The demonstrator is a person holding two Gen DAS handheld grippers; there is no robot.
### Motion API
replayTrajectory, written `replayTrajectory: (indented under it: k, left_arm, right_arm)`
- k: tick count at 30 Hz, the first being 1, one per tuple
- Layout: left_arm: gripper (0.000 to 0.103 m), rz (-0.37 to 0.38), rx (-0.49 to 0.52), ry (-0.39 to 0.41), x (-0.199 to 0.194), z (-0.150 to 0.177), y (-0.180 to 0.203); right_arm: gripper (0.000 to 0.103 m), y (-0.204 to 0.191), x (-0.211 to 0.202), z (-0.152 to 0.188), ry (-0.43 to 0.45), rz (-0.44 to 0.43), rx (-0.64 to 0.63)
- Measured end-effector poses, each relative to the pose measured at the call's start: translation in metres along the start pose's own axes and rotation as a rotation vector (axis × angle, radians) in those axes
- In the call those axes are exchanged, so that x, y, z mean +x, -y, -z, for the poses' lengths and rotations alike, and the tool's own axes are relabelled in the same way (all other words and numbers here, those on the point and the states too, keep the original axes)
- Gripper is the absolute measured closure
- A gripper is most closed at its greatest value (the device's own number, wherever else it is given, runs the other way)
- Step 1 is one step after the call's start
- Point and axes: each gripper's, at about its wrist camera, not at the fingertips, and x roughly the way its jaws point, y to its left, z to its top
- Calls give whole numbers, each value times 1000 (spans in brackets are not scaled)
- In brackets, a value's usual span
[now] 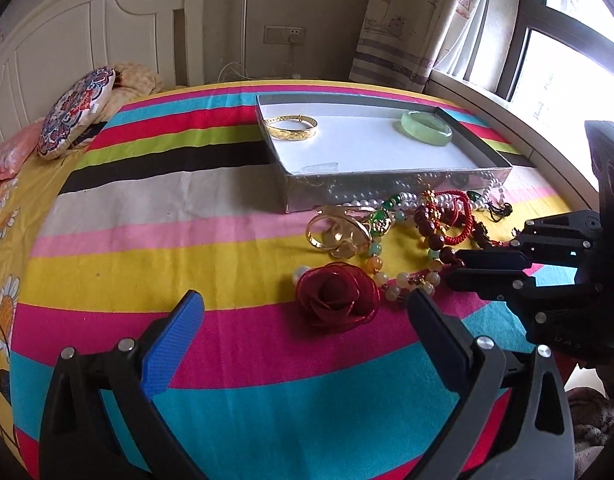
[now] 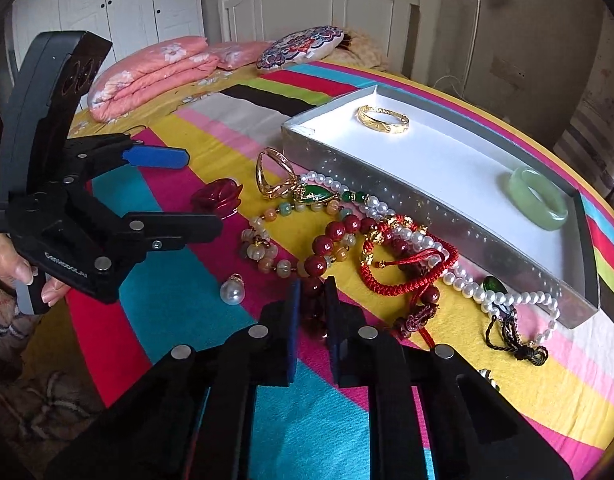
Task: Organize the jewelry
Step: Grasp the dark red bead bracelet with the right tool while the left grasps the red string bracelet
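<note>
Beside the tray (image 2: 447,216) edge — right gripper (image 2: 312,304), seemingly clamping dark-red beads (image 2: 321,246).

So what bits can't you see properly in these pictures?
- Dark red bead bracelet: in the right wrist view its near end is hidden between the right tongs, so the grip cannot be judged.
- Pearl necklace: in the left wrist view it is partly buried under the other beads.
- Small object at the right tongs' edge: cut off, unidentifiable.
- Left tongs: open, holding nothing.
</note>
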Motion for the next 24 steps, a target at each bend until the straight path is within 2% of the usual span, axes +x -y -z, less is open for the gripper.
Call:
replayTrajectory:
  k: [5, 9, 14, 19, 21, 24]
  left_arm:
    - [2, -4, 3, -5, 1, 0, 0]
    - [2, -1, 4, -20, 3, 0, 0]
    - [3, 0, 13, -62, 10, -1, 2]
    - [4, -9, 27, -80, 14, -5, 5]
    - [9, -10, 29, -79, 16, -7, 7]
    - [12, 7, 30, -72, 18, -11, 12]
  right_arm:
    - [89, 23, -18, 6, 82, -166, 149]
    - [89, 35, -31, 7, 140, -257, 225]
    - [89, 54, -47, 8, 226, -407, 344]
    - [89, 63, -69, 3, 294, -451, 394]
    - [89, 64, -79, 2, 337, -489, 414]
    - [89, 61, -97, -1, 379, -476, 393]
